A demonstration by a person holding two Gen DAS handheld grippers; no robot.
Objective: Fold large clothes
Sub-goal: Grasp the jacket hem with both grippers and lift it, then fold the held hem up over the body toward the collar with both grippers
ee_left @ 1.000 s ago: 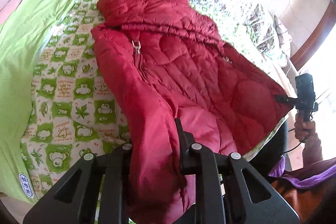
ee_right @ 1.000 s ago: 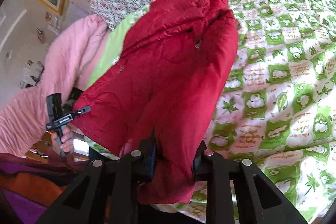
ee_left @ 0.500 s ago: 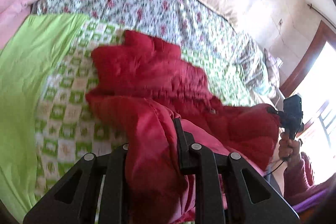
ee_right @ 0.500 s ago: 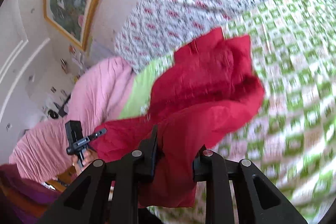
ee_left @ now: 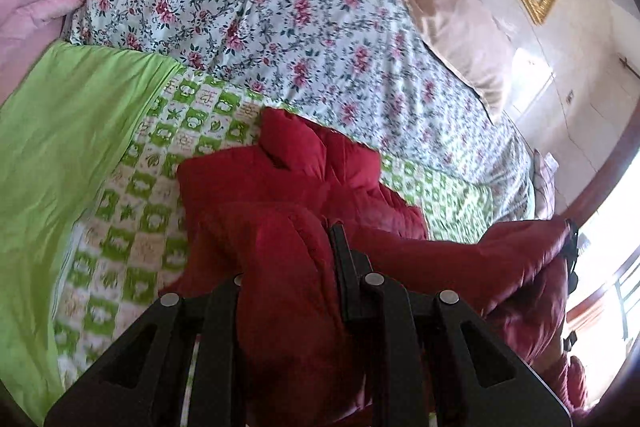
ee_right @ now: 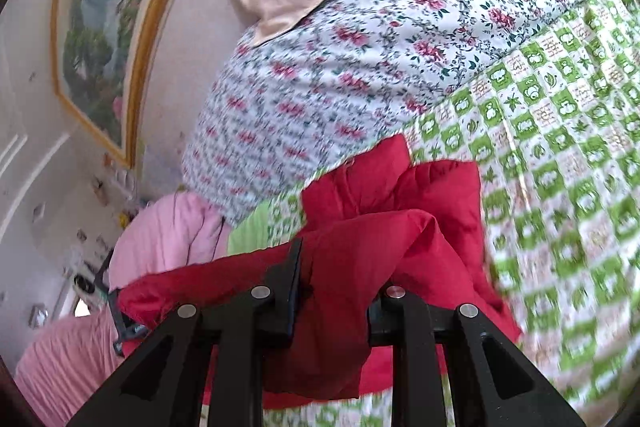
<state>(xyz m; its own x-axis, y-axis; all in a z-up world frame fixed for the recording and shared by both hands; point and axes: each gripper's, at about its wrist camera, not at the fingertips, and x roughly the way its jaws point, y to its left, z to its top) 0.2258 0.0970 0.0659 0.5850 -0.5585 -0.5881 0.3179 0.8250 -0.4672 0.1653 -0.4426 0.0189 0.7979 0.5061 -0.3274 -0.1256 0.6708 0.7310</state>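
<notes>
Red jacket (ee_left: pixel 280 195) bunched ahead; checked sheet (ee_right: pixel 560 147) open to right.

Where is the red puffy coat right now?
The red coat lies on the green checked quilt, just below the flowery blanket. Its near edge is lifted, pinched by the left gripper and right gripper.

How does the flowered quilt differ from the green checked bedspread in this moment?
The flowered quilt is white with red blossoms; the green checked bedspread has green and cream squares. The quilt is heaped at the bed's far end; the bedspread lies flatter, nearer. Only the bedspread carries the red jacket. Both are printed bedding.
</notes>
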